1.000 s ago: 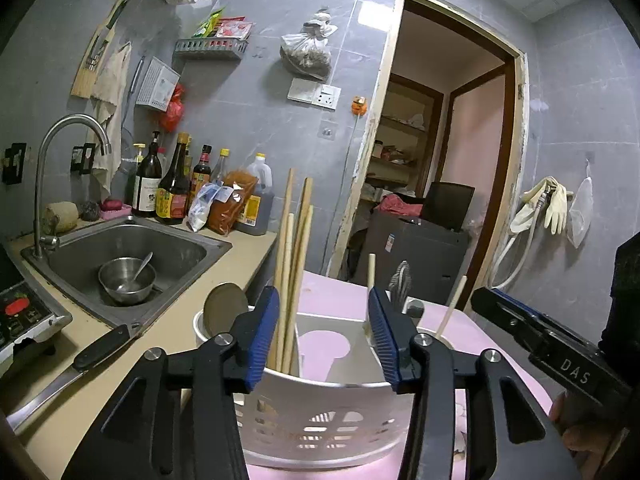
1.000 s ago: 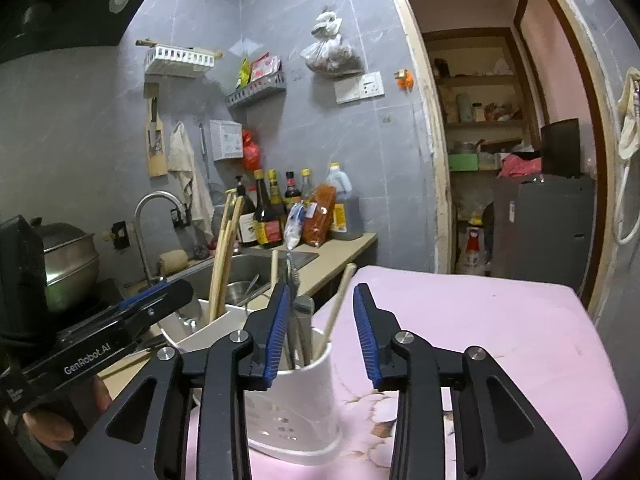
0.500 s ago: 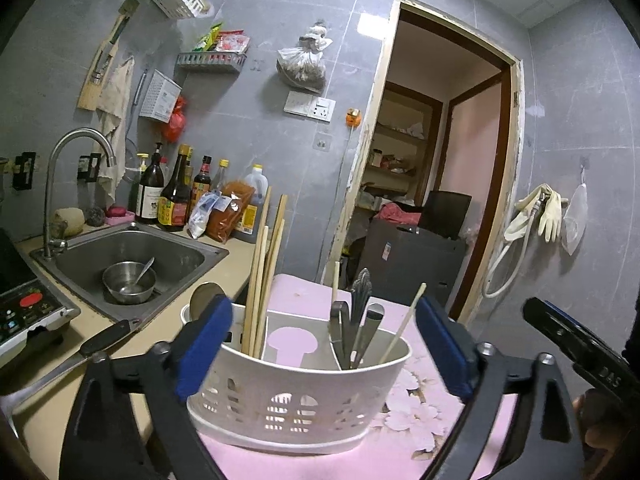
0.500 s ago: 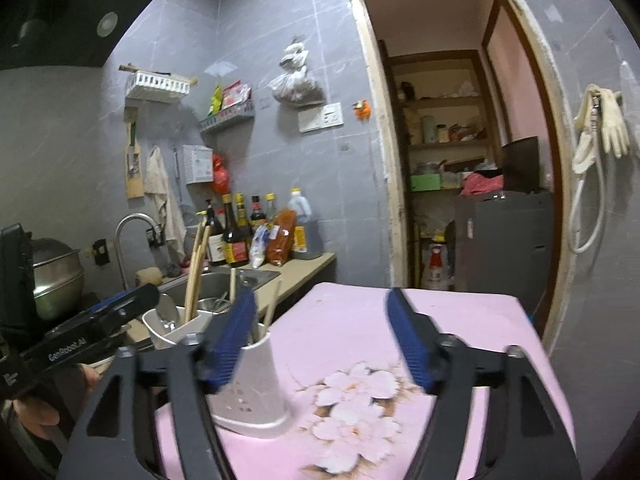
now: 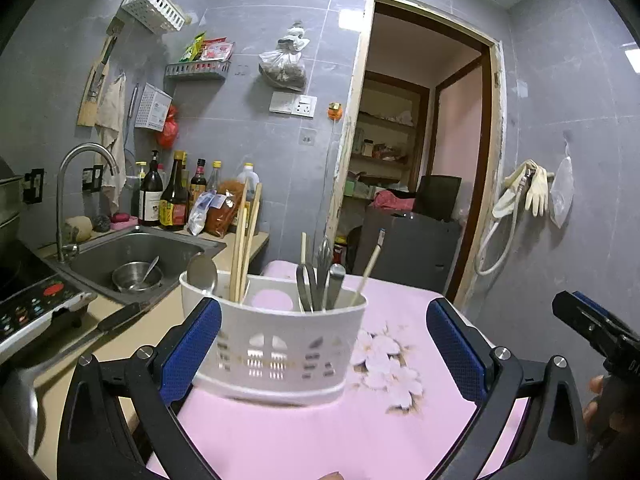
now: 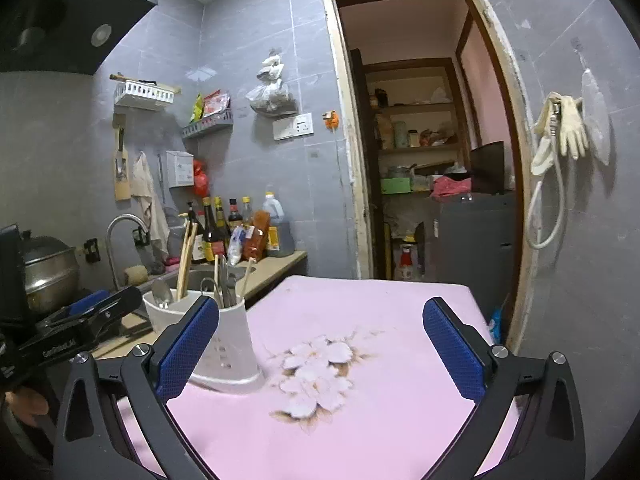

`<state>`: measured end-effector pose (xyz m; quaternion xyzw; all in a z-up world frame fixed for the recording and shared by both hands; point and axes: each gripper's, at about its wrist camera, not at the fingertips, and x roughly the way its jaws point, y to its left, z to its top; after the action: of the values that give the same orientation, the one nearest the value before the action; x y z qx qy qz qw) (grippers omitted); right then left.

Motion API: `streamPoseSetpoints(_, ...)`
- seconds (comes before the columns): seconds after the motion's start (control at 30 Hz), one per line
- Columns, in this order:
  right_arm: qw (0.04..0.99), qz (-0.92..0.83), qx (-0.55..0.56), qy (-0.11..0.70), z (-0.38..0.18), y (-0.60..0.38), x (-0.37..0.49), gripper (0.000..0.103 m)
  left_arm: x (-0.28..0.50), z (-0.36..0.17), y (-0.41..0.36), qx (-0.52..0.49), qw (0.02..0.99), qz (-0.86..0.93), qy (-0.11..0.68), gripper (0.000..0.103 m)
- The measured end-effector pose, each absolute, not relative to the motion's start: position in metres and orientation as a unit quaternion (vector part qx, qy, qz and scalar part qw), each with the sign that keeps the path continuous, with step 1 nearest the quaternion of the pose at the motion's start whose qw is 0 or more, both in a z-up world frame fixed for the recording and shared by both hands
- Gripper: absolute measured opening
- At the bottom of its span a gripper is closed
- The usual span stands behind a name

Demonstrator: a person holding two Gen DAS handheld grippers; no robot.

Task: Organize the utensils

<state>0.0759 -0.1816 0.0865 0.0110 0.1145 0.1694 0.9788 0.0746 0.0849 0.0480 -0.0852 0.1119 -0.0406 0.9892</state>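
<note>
A white slotted utensil holder (image 5: 276,344) stands on the pink flowered tablecloth (image 5: 360,420). It holds wooden chopsticks (image 5: 242,248), a spoon (image 5: 202,276) and several metal utensils (image 5: 320,284). My left gripper (image 5: 322,316) sits just short of the holder; its jaws are opening wide, with nothing pressed between the pads. My right gripper (image 6: 320,312) hovers over the cloth to the right of the holder (image 6: 228,344); its jaws are opening too and hold nothing. Each gripper shows at the edge of the other's view.
Left of the table runs a counter with a sink (image 5: 132,252) holding a steel bowl, a tap, sauce bottles (image 5: 172,200), a knife (image 5: 116,318) and an induction cooker (image 5: 32,308). A steel pot (image 6: 48,272) sits far left. A doorway (image 6: 420,160) opens behind the table.
Both grippers have opened from narrow to wide and drawn back from the holder, which now looks smaller and farther off. The holder stays on the cloth.
</note>
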Motion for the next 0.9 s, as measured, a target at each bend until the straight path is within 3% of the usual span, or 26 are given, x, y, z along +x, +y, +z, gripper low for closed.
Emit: streamPoseSetpoints(0.9, 0.992, 0.071, -0.039, 0.099, 0.048, -0.197, 0.015, 0.103, 0.004, 0.006, 0.057, -0.025, 0.996, 0.016, 0.086, 0.101)
